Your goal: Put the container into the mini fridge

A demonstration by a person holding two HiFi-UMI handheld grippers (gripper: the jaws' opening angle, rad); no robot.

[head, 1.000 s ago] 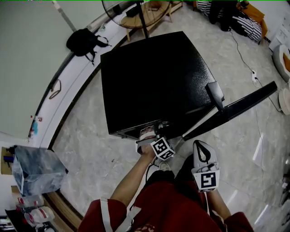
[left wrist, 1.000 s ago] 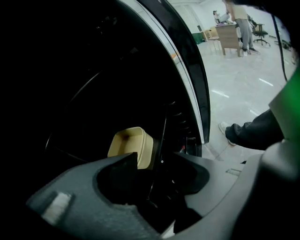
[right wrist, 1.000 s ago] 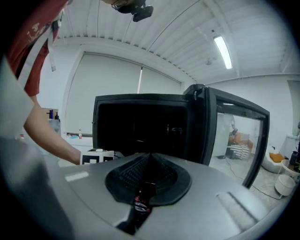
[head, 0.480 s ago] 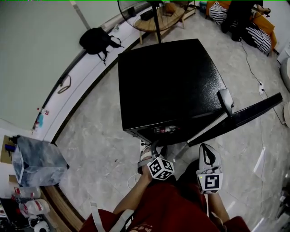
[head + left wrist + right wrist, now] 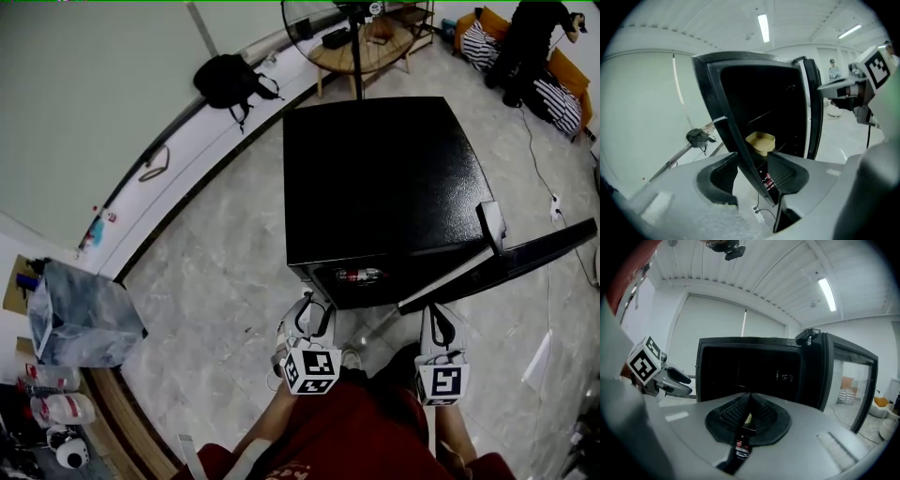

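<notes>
Since we withdrew: tan plastic container sits inside black mini fridge.
Left gripper: jaws wide, empty.
Right gripper: jaws together.

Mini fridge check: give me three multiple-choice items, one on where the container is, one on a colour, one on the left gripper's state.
1. Where is the container?
A. On the floor
B. Inside the mini fridge
C. On top of the mini fridge

2. What colour is the mini fridge's casing?
A. White
B. Black
C. Red

3. How do the left gripper's jaws stand?
A. Apart, with nothing held
B. Shut on the container
C. Shut, with nothing held

Answers:
1 B: the left gripper view shows the tan container sitting in the dark interior.
2 B: the head view shows its top and sides black.
3 A: the left gripper view shows a clear gap between the two jaws, well short of the container.
</notes>
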